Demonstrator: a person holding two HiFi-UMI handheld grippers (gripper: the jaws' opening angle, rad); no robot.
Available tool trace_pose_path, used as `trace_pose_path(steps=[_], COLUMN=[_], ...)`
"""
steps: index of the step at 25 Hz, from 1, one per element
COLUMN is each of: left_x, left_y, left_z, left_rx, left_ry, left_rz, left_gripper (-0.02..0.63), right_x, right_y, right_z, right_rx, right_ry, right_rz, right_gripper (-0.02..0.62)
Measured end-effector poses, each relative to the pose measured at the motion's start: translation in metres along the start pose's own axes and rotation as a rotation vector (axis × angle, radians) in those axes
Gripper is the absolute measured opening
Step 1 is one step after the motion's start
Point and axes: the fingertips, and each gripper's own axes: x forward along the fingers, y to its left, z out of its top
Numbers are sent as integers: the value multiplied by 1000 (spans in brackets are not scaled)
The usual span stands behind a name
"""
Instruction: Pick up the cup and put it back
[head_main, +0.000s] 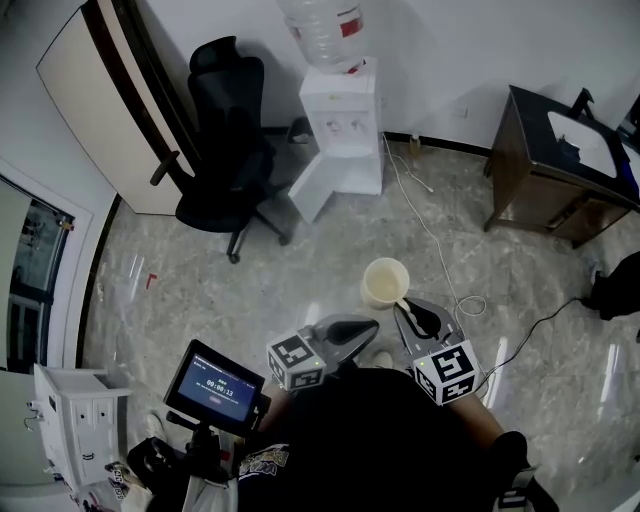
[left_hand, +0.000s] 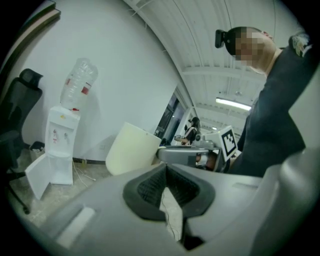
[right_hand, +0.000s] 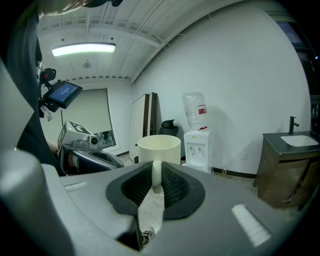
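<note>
A cream cup (head_main: 385, 282) hangs in the air above the marble floor, held by its handle. My right gripper (head_main: 408, 305) is shut on that handle (right_hand: 156, 175), with the cup body (right_hand: 159, 148) upright just beyond the pads. In the left gripper view the cup (left_hand: 131, 150) shows to the left of the right gripper's body (left_hand: 190, 155). My left gripper (head_main: 372, 325) sits beside the right one, a little lower left of the cup. Its jaws (left_hand: 166, 167) are shut with nothing between them.
A white water dispenser (head_main: 342, 125) with its door open stands at the far wall, a black office chair (head_main: 225, 150) to its left. A dark cabinet with a sink (head_main: 555, 160) is at the right. A white cable (head_main: 440, 250) trails over the floor. A small screen (head_main: 214, 385) is near left.
</note>
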Motion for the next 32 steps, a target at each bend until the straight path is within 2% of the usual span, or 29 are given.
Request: trace_pose_path(steps=[7, 11, 15, 19, 21, 27, 32], left_x=[13, 30, 33, 39, 41, 36, 42], left_y=[53, 122, 138, 203, 222, 270, 310], left_z=[16, 54, 69, 99, 109, 122, 129], left_rx=[-39, -78, -69, -98, -97, -125, -161], left_ry=[-19, -45, -70, -85, -90, -129, -181], left_rz=[-33, -63, -80, -77, -66, 20, 131], left_gripper=[3, 3, 3, 3, 3, 3, 3], right_x=[32, 85, 89, 138, 150, 195, 246], right_y=[-45, -88, -105, -147, -164, -195, -210], right_z=[10, 38, 57, 93, 102, 116, 123], right_rx=[15, 22, -7, -16, -10, -20, -53], right_ry=[34, 68, 46, 24, 21, 39, 73], right_rz=[-88, -141, -189, -244, -260, -218, -89], right_gripper=[54, 54, 54, 54, 54, 54, 54])
